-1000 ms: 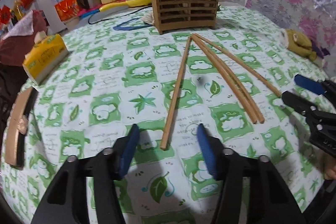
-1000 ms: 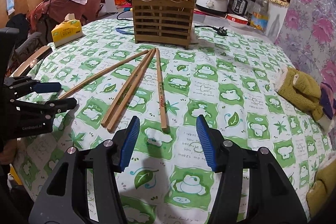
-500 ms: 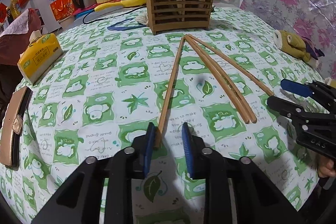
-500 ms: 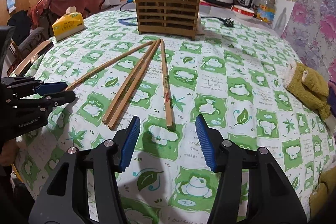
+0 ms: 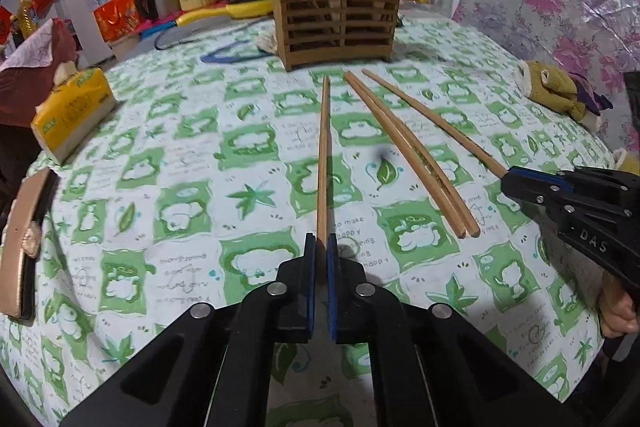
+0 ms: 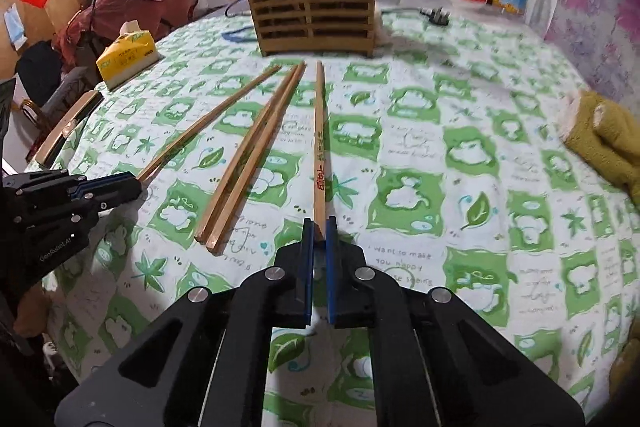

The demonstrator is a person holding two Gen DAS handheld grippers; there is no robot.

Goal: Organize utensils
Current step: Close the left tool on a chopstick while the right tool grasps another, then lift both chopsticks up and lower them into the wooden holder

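A slatted wooden holder [image 5: 338, 23] stands at twelve o'clock on the tabletop [image 5: 200, 163], with chopsticks leaning upright in both its left and right compartments. Four loose chopsticks lie on the green-patterned cloth in front of it. The left tongs [image 5: 320, 247] have just been closing and are clenched on the near end of the leftmost chopstick [image 5: 323, 155]. The right tongs [image 6: 319, 227] have likewise just closed on the rightmost chopstick [image 6: 319, 143]. A pair [image 6: 252, 163] lies side by side between them.
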